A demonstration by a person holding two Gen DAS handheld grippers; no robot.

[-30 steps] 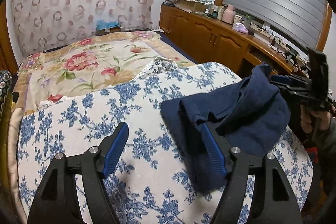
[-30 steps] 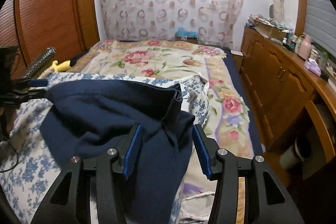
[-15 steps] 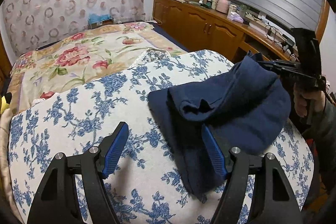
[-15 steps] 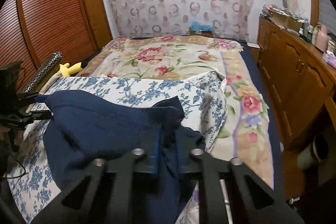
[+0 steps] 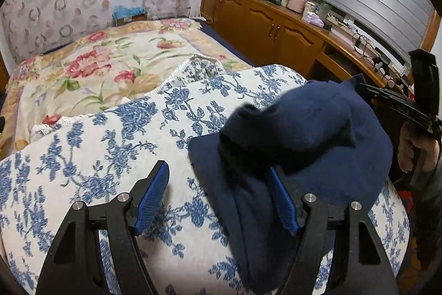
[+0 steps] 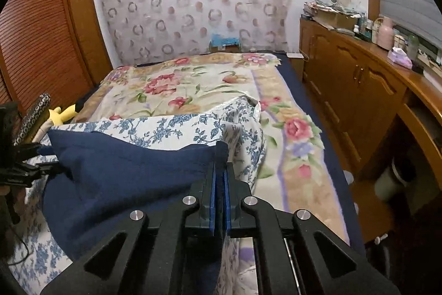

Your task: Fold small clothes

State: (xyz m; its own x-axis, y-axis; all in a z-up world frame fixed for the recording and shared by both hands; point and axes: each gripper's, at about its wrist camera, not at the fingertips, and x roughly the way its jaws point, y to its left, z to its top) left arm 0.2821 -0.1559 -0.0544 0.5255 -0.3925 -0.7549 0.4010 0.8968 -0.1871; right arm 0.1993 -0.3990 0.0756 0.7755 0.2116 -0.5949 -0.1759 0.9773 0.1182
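Observation:
A dark navy garment (image 5: 309,140) lies bunched on a blue-floral white cloth (image 5: 110,145). In the left wrist view my left gripper (image 5: 218,198) is open, its jaws wide, with the garment's near edge draped between them over the right finger. My right gripper (image 6: 219,181) is shut on a corner of the navy garment (image 6: 132,173) and lifts it off the cloth. The right gripper also shows in the left wrist view (image 5: 397,107), at the garment's far right corner, held by a hand.
A bed with a rose-patterned blanket (image 6: 193,85) lies beyond the floral cloth (image 6: 171,126). A wooden cabinet (image 6: 356,79) with clutter on top runs along the right. A wooden louvred wardrobe (image 6: 36,46) stands on the left. A yellow toy (image 6: 62,114) lies by the bed edge.
My right gripper has closed on the garment's corner and raised it. The left gripper stayed open and shifted slightly along the cloth.

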